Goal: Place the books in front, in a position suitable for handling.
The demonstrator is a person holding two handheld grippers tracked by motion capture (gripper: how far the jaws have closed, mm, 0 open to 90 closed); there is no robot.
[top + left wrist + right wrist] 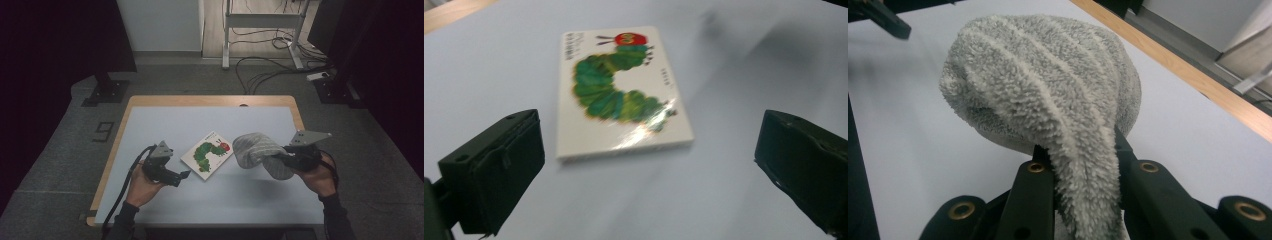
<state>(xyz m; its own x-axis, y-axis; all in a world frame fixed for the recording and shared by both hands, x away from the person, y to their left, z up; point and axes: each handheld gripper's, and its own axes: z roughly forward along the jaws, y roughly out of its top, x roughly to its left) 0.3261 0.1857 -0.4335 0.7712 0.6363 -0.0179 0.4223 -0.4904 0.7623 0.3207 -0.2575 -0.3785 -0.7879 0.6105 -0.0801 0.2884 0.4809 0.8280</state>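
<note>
Your right gripper, frame right: jaws clamped on grey towel; your left gripper: jaws apart, nothing between, near caterpillar book, centre of counter

Lab or studio, black curtains, floor cables, metal stand, grey carpet

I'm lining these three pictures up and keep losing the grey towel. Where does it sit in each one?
High view: the towel is right of centre, held up in the right tongs, right of the book.
Left gripper view: I can't find the towel here; the book lies ahead.
Right gripper view: the towel is central, pinched between the jaws.
Shared landmark: the pale blue tabletop.
</note>
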